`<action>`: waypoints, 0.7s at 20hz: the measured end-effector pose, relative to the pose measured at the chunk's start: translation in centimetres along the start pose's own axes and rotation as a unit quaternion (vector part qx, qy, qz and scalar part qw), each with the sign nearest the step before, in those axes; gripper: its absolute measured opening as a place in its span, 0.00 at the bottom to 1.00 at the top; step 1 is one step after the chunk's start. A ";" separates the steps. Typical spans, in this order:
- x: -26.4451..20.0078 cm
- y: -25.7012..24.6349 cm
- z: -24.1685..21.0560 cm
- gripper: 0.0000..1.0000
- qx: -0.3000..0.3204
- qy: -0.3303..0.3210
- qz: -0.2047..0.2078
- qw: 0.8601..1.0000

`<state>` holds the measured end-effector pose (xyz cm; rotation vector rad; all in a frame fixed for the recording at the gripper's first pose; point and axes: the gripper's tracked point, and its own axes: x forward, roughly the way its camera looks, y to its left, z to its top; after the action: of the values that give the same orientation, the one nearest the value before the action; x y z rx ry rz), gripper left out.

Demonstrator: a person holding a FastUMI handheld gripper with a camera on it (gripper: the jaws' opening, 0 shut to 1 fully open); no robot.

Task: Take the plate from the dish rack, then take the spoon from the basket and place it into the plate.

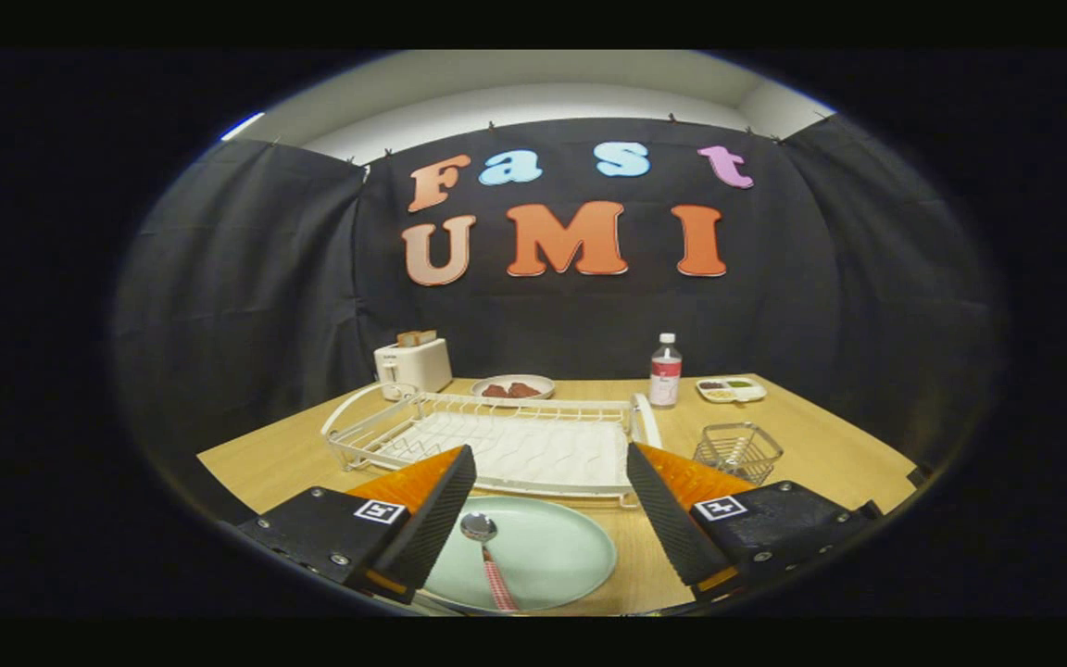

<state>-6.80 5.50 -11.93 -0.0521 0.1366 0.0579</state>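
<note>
In the gripper view, the gripper (552,514) hung over the near edge of the wooden table (830,445) with its jaws spread wide and nothing held between them. Both black fingers (432,523) carried orange backing and a small square marker on the housing behind.

Between the fingers, flat on the table at its near edge, lay the pale green plate (557,556). The spoon (487,556) rested in the plate, toward the plate's left side, its metal bowl pointing away from the gripper and its red-and-white checked handle running back over the plate's near rim. Neither finger touched the plate or the spoon.

Just beyond the plate stood the white wire dish rack (496,435), taking up the middle of the table, its slots bare. To the right of the rack, near the table's right edge, sat the small wire basket (737,451).

Along the far edge of the table stood a white toaster (413,364) at the far left corner with bread showing in its slots, a round dish with brown food (513,387) beside it, a clear bottle with a red label (665,372) further right, and a small divided tray of condiments (731,389) toward the far right corner.
</note>
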 end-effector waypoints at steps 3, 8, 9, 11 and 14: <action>-0.7 -2.2 2.0 0.97 -0.004 -0.007 -0.019 1.000; -2.2 -6.6 4.5 0.97 -0.006 -0.020 -0.059 0.998; -2.5 -7.3 4.9 0.97 -0.005 -0.023 -0.065 0.998; -3.1 -8.8 5.4 0.97 -0.004 -0.028 -0.078 0.997; -3.5 -10.3 5.6 0.97 -0.002 -0.026 -0.088 0.996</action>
<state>-8.91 -4.60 -5.45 -0.0655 0.0800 -0.1156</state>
